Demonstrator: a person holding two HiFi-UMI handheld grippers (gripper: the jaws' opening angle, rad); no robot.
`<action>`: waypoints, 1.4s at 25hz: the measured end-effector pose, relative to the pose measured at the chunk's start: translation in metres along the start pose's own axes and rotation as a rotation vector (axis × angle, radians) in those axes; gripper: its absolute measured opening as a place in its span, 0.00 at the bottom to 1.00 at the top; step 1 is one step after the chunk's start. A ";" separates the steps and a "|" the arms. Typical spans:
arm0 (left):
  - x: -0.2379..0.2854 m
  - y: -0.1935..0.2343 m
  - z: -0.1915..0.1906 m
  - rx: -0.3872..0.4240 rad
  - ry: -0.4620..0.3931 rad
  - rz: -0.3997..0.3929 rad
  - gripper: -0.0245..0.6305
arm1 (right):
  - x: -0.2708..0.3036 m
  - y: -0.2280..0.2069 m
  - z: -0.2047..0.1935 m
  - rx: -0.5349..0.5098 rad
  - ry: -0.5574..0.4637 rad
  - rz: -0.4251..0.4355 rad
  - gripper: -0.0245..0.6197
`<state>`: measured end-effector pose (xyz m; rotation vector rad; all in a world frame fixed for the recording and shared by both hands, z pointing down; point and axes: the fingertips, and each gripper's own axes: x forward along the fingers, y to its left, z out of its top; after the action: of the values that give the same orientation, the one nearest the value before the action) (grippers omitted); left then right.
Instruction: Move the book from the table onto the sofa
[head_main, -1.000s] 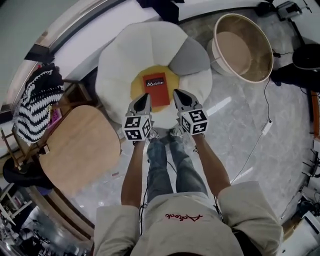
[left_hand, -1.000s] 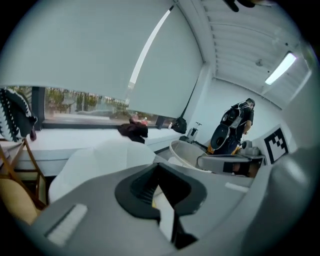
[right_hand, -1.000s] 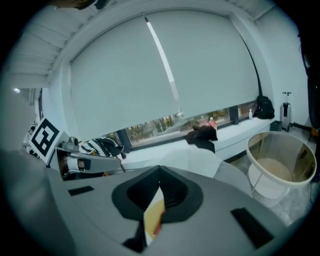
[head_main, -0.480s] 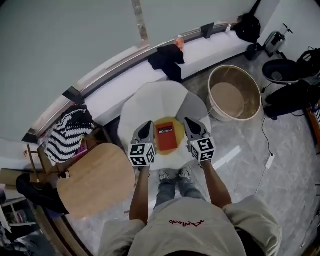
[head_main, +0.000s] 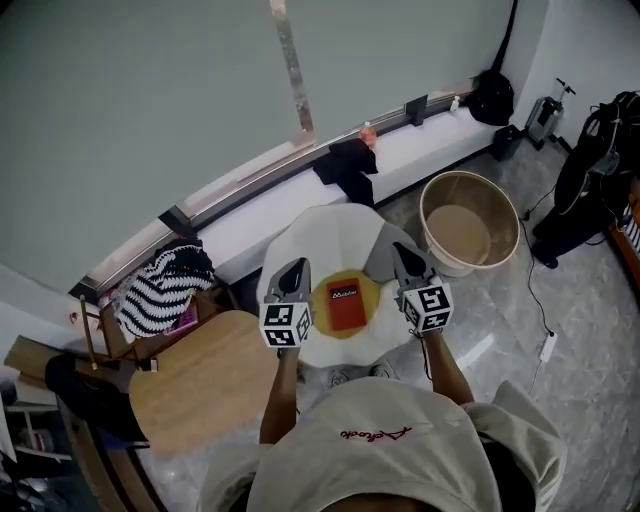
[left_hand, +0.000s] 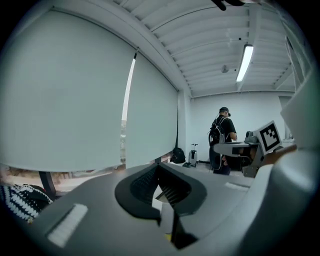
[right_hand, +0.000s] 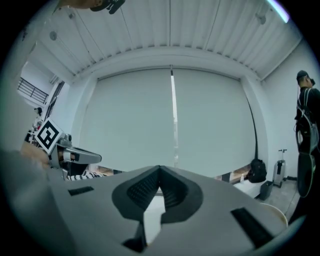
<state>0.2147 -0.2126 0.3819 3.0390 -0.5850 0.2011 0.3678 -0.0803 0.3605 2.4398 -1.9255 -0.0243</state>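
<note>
Red rectangular book (head_main: 345, 305): lying flat, cover up, on the round yellow centre cushion (head_main: 366, 318) of the sofa; free of both tongs; judged already delivered.
White petal-shaped fabric sofa (head_main: 320, 240): soft padded lobes round the yellow middle, one lobe grey (head_main: 382, 262); broad and low, hence a steady bed for a stiff flat cover.
Pale rounded wooden table (head_main: 200, 385): smooth top at lower left, well apart from the book; nothing of the task left on it.
Left gripper (head_main: 296, 270): grey plastic with dark ribbed pads and a marker cube at the rear; jaws clenched together on nothing; held just left of the book, pointing roughly level toward the pale window blind.
Right gripper (head_main: 404, 256): same build; jaws pressed tip to tip, empty; held just right of the book, mirroring the left.
Reason for pose: both tongs flanking the book yet clear of it, probably a rest posture with the placing over.
Beige round tub (head_main: 470, 222): rigid wall, open top, on the grey stone-look floor right of the sofa; no part in the task.
Black-and-white striped knit (head_main: 160, 290): slumped beside the table, soft and loose.
</note>
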 end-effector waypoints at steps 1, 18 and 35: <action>-0.007 0.000 0.000 -0.004 -0.004 0.006 0.05 | -0.007 0.001 0.001 -0.007 -0.001 -0.002 0.05; -0.025 0.027 -0.004 -0.018 -0.002 0.074 0.05 | -0.019 -0.007 0.000 -0.030 0.020 -0.054 0.05; -0.012 0.022 -0.015 -0.020 0.030 0.061 0.05 | -0.010 -0.012 -0.009 -0.010 0.031 -0.061 0.05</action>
<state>0.1939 -0.2273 0.3960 2.9959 -0.6732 0.2416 0.3777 -0.0676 0.3687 2.4766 -1.8339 0.0019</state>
